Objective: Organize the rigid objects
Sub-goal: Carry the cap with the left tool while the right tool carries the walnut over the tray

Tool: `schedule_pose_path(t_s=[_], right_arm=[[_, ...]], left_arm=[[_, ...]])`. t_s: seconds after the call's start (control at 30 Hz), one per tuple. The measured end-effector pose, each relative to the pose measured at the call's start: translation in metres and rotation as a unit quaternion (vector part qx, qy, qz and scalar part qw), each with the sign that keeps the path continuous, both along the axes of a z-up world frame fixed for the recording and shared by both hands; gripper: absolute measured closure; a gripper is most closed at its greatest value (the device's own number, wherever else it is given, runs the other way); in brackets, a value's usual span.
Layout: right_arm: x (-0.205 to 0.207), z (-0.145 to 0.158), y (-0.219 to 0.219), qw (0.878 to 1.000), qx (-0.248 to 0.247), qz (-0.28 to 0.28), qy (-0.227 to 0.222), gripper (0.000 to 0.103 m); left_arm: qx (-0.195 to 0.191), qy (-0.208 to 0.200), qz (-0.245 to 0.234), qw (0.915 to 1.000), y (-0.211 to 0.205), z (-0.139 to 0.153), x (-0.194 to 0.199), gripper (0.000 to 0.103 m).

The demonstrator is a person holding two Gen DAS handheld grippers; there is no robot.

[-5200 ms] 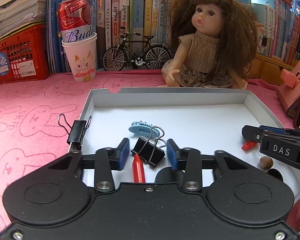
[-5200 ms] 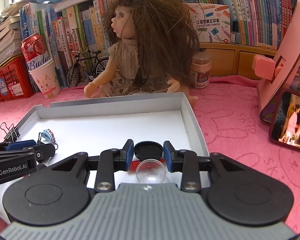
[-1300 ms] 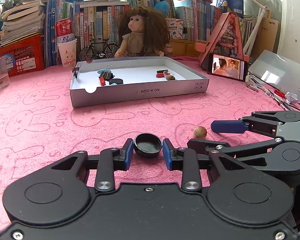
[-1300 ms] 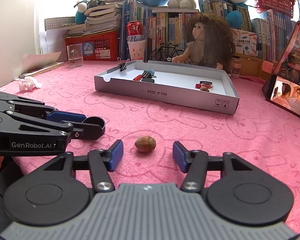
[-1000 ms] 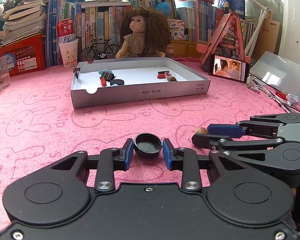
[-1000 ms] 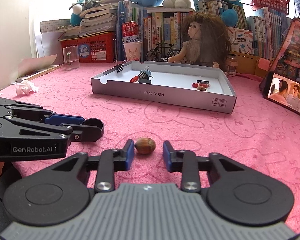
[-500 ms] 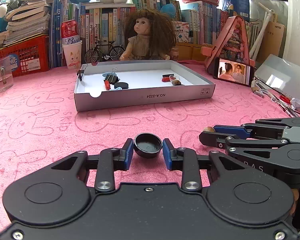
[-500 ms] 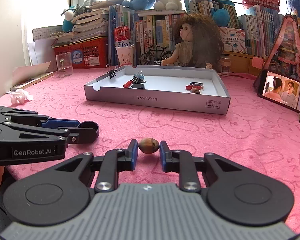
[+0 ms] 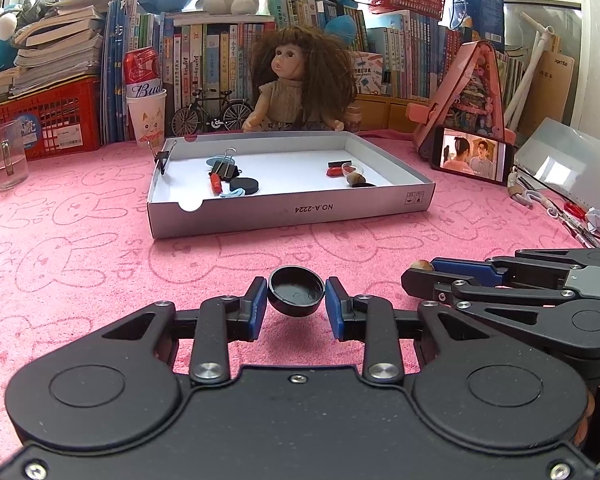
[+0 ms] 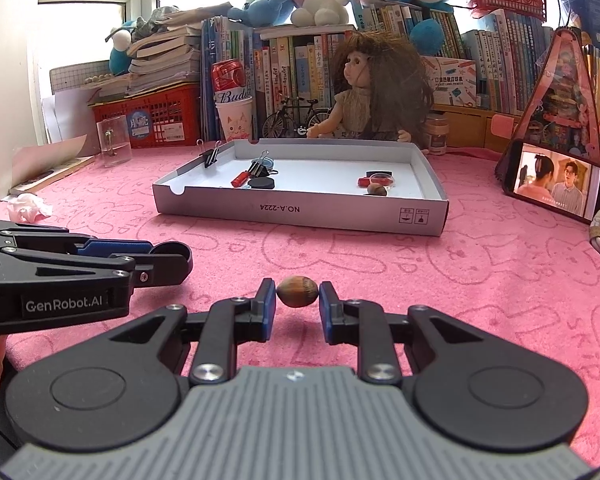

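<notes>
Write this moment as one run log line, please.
left tool: shut on black cap | right tool: shut on nut | gray tray: ahead, on pink cloth

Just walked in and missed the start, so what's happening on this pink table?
A person is sorting small items with two handheld grippers. The left gripper has its jaws shut on a black cap; the right gripper is shut on a brown nut. Both are in front of the tray, which holds binder clips, another nut and other bits.
</notes>
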State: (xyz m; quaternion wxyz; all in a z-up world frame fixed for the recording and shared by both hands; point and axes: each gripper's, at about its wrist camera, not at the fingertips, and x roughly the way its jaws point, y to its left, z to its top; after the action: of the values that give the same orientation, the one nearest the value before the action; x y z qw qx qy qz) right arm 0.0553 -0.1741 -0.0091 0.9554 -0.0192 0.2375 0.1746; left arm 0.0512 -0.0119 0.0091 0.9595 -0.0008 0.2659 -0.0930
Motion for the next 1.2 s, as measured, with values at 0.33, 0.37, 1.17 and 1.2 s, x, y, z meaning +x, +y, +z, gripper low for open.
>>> schedule_pose_path(t_s=[0.33,0.37,1.17,1.2], right_arm=[[0.007,0.006,0.001,1.000,0.003,-0.008,-0.009,0.075],[0.008,0.007,0.001,1.000,0.003,-0.009,-0.009,0.075],[0.045,0.018,-0.006,0.999,0.018,-0.047,-0.011,0.075],[0.047,0.018,-0.006,0.999,0.019,-0.048,-0.011,0.075]], left_arm=[[0.000,-0.018,0.003,0.9998,-0.003,0.009,0.009,0.073],[0.000,-0.019,0.003,0.9998,-0.003,0.010,0.011,0.073],[-0.010,-0.009,0.036,0.9992,0.002,0.021,0.061,0.073],[-0.011,-0.010,0.037,0.9992,0.003,0.022,0.064,0.073]])
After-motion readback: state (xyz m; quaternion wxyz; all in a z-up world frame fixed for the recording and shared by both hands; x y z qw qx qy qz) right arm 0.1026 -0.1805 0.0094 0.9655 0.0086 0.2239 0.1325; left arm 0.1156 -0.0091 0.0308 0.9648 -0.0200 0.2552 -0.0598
